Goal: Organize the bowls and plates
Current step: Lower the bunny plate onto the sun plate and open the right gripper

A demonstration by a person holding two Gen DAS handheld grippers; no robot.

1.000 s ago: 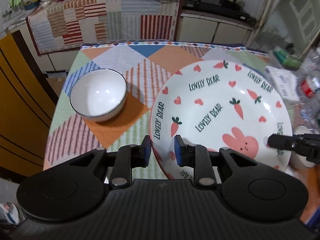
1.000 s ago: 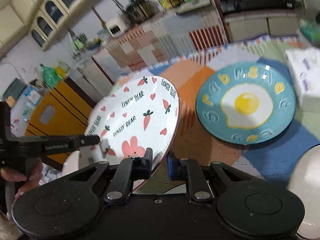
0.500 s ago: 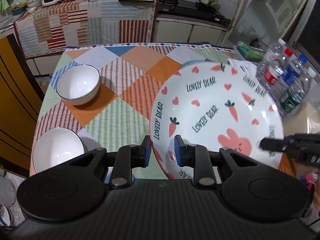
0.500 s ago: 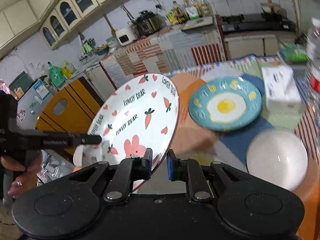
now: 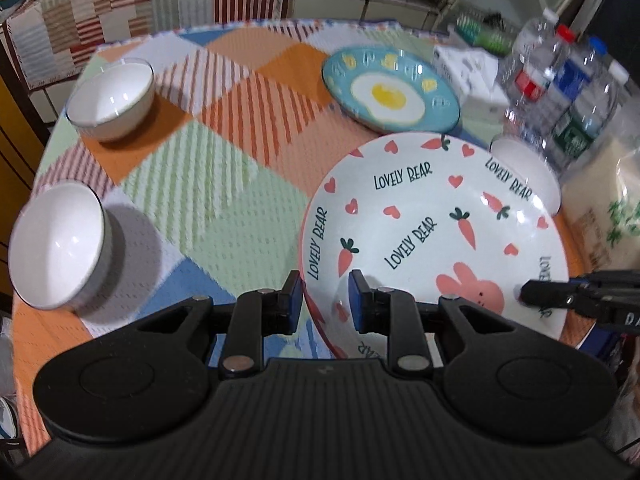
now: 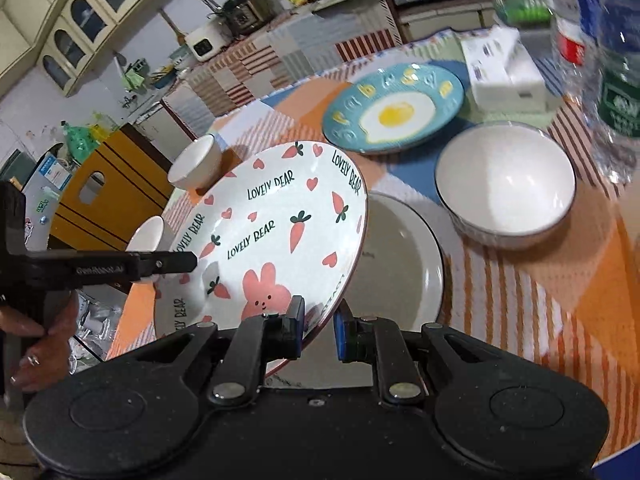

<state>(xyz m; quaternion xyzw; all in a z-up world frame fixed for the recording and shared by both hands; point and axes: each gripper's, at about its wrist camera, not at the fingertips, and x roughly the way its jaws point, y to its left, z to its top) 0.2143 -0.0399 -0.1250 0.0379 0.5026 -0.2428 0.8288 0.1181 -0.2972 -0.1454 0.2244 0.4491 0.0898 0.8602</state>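
Both grippers clamp the same bear plate, a white dish printed with carrots, hearts, a pink rabbit and the words LOVELY BEAR; the left gripper pinches its near-left rim, one pad under the edge and one over the face; the right gripper bites the opposite rim, seen edge-on between its blue pads, and in the left view its fingers show as a dark bar at the plate's right edge; the plate is held off the table, tilted in the right view with its left side higher; below it, to its right in that view, a grey plate lies flat on the cloth, partly covered by the raised rim; far from it sits the egg plate, blue with a fried egg in the middle, flat on the table; right of the grey plate stands a white bowl, upright; two more white bowls stand at the left side of the table, the far bowl upright on an orange patch, the near bowl by the left edge; a white box lies just right of the egg plate; clear bottles crowd the far right corner; a hand grips the left tool's handle at the left edge of the right view
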